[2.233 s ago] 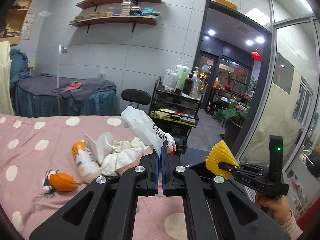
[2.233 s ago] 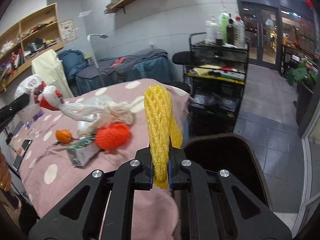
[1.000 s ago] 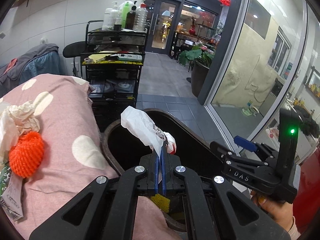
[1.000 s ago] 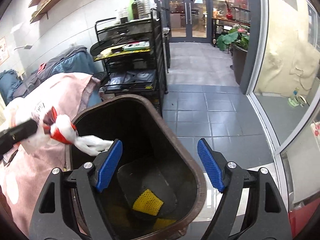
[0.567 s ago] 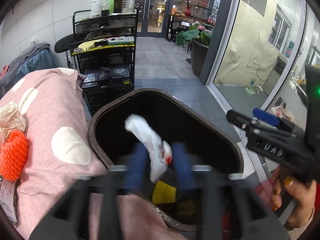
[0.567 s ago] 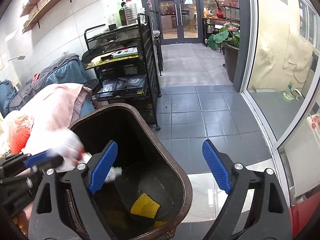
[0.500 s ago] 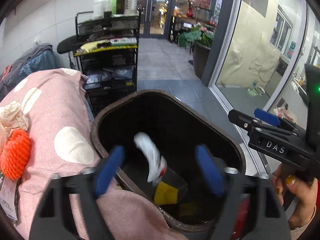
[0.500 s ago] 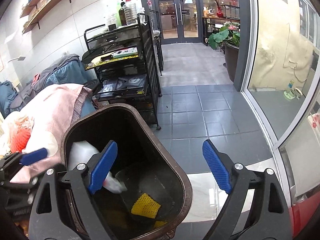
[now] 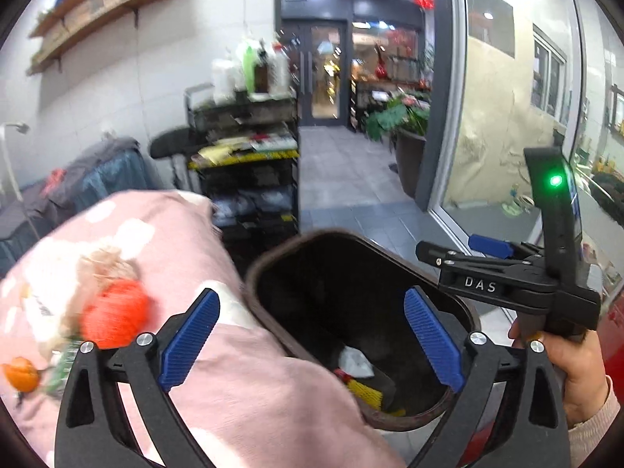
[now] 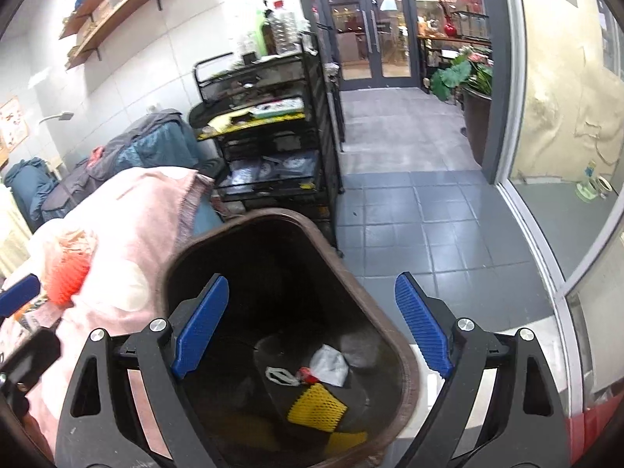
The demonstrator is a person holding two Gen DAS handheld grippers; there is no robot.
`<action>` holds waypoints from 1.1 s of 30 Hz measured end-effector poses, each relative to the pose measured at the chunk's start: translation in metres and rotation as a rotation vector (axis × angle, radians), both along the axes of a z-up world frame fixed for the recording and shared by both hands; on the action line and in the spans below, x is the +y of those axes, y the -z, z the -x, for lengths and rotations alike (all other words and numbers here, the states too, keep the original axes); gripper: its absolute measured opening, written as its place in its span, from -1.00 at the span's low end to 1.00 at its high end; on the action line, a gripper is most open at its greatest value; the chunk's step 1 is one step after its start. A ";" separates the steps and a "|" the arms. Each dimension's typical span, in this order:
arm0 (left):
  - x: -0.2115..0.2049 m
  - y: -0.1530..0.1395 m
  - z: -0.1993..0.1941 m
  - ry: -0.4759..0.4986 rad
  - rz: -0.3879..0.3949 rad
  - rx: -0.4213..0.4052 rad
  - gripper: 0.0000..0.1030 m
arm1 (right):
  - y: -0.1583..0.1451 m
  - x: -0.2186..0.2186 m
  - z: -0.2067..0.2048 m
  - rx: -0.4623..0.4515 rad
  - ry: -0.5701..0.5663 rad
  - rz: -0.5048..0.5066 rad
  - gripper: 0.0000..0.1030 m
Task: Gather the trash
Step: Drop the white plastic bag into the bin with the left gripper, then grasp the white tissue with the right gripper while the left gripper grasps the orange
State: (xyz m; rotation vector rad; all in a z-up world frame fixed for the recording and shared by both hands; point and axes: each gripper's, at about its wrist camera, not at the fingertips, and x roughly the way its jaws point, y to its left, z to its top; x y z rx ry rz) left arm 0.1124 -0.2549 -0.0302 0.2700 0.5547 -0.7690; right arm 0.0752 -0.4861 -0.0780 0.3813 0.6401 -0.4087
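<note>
A brown bin (image 9: 331, 234) stands beside the bed's pink spotted blanket (image 9: 175, 234). At its bottom lie a white plastic bag (image 10: 329, 364) and a yellow foam net (image 10: 316, 405). My left gripper (image 9: 310, 296) hovers above the bin's near rim, jaws opening, nothing between them. My right gripper (image 10: 312, 280) is open and empty over the bin (image 10: 273, 214). An orange-red foam net (image 9: 115, 314), crumpled paper and a small orange thing (image 9: 19, 376) lie on the blanket, blurred.
A black trolley (image 10: 273, 136) with bottles stands behind the bin. A potted plant (image 10: 475, 89) sits by the glass wall on the right. Grey tiled floor (image 10: 409, 214) runs toward the doors. A hand (image 9: 573, 366) holds the right gripper.
My left gripper opened and let go of the white bag, which dropped into the bin beside the yellow net. The left view then swung up and toward the bed.
</note>
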 end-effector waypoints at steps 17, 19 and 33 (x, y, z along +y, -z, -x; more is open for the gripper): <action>0.143 -0.041 -0.002 -0.353 0.069 -0.146 0.88 | -0.051 0.121 -0.061 -0.115 -0.345 0.024 0.73; 0.163 -0.038 -0.005 -0.398 0.066 -0.128 0.88 | -0.054 0.135 -0.067 -0.118 -0.389 0.011 0.73; 0.273 0.005 -0.024 -0.624 0.030 -0.007 0.88 | -0.060 0.234 -0.107 -0.092 -0.623 0.005 0.73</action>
